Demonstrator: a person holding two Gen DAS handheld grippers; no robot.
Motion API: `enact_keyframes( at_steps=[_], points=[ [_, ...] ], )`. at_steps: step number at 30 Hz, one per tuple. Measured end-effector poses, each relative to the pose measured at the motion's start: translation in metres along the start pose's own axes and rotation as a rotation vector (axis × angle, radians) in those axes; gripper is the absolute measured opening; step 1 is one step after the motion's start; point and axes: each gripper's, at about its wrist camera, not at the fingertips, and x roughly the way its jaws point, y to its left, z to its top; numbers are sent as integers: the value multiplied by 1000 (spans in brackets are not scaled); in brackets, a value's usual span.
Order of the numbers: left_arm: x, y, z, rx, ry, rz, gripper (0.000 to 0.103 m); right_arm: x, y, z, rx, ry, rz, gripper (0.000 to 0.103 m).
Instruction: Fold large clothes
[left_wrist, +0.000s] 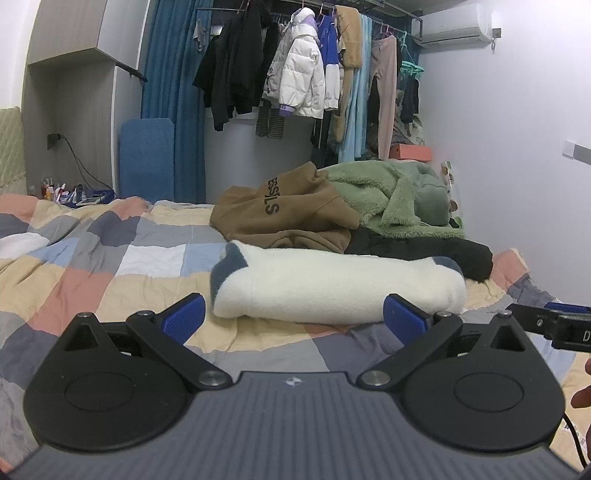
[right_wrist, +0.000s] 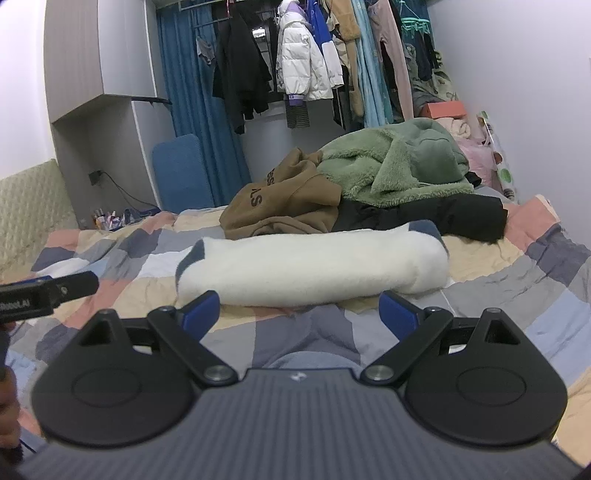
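A folded white fleece garment with grey-blue trim (left_wrist: 332, 284) lies as a long roll across the patchwork bed; it also shows in the right wrist view (right_wrist: 314, 266). My left gripper (left_wrist: 295, 317) is open and empty, just in front of the roll. My right gripper (right_wrist: 299, 312) is open and empty, also just short of the roll. Behind the roll lies a heap: a brown hoodie (left_wrist: 280, 210), a green fleece jacket (left_wrist: 391, 195) and a black garment (left_wrist: 424, 247). The right gripper's finger shows at the left wrist view's right edge (left_wrist: 546, 317).
The patchwork duvet (left_wrist: 110, 266) covers the bed. A rail of hanging clothes (left_wrist: 306, 70) and a blue curtain (left_wrist: 166, 92) stand behind. A blue board (left_wrist: 147, 158) and a bedside shelf with small bottles (left_wrist: 62, 192) are at the far left. A wall is on the right.
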Motion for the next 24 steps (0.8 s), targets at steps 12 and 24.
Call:
enact_keyframes(
  at_steps=[12,24],
  points=[
    [-11,-1,3,-13,-20,0,103,-4,8,1,-24,-7,8,94],
    [-17,-6,4,-12,-25,-2,103,-7,9,0,-29,1,9,94]
  ],
)
